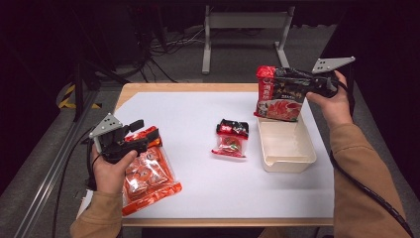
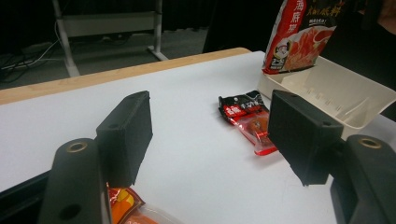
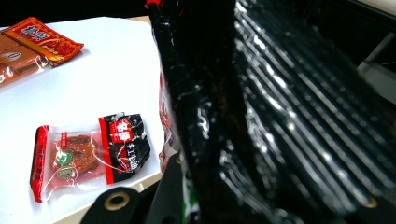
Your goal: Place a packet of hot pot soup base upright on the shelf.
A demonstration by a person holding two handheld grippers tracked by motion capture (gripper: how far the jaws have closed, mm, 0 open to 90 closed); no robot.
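Right gripper jaws clamped on sauce packet over tray, left gripper jaws wide, empty.

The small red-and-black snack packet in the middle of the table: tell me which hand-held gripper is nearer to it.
Left, narrowly. The left hand-held gripper hovers open beside the small packet; the right hand-held gripper holds the large pouch above the tray.

The big pouch swamps the right gripper view, its top and right side cut off, and it covers that gripper's own jaws. In the high view its print is too small to read. The orange pack lies half under the left hand; in the left gripper view just a corner peeks out at the bottom edge. There the tray runs off to the right.
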